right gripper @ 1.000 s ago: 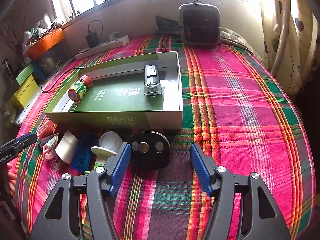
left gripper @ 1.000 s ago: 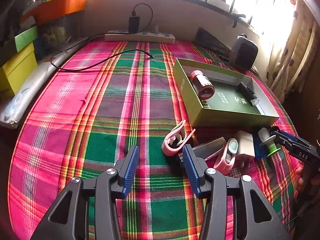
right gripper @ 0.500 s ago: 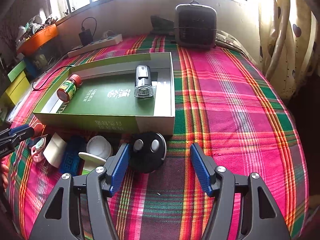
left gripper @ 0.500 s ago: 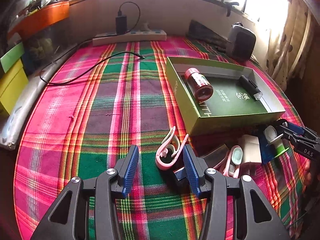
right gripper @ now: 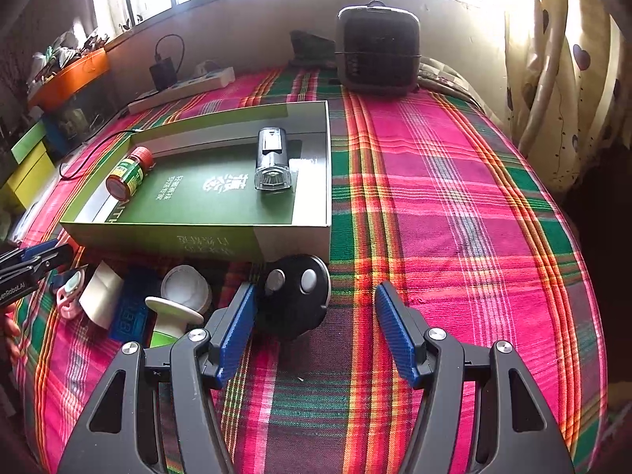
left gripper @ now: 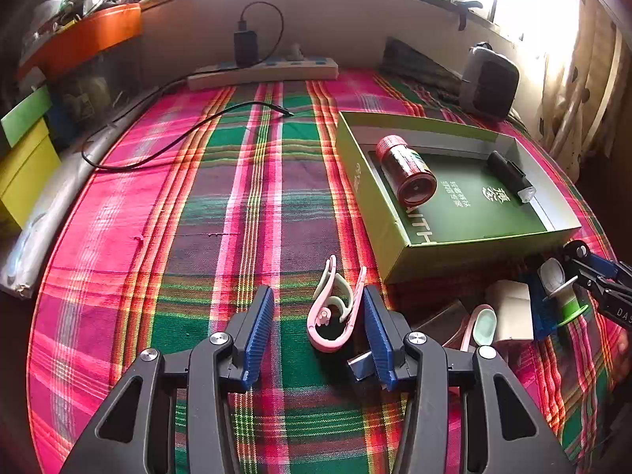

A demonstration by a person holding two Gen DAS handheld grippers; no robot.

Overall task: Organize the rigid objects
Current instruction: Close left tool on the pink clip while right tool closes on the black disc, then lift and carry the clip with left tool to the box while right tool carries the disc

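The step in hand looks like the reach-and-align before two pickups: loose items lie in a row on the plaid-covered bed (left gripper: 245,205) along the near wall of the green box (left gripper: 399,272), which already holds a red-capped bottle (left gripper: 407,170) and a small black flashlight (left gripper: 509,175). The left hand-held gripper (left gripper: 318,328) is spread wide and empty, and the pink clip (left gripper: 335,312) lies between its fingers, hard against the right-hand one; whether that pad actually touches it I cannot tell. The clip's long axis runs from its closed, rounded end at about 6 o'clock to its two open prongs at about 12 o'clock, leaning slightly toward 1, so it lies roughly along the fingers. I judge the next move calls for centring the fingers over the rounded body, closing across its narrow width, then carrying it toward 2 o'clock into the box. The right hand-held gripper (right gripper: 314,324) is likewise released and holds nothing; the round black device (right gripper: 294,296) with two buttons sits just ahead of it, close to the left-hand finger, at about 11 o'clock from the gap's middle. Being round it has no clear long axis, though its buttons line up from 9 to 3 o'clock. That gripper would need to shift left before closing.
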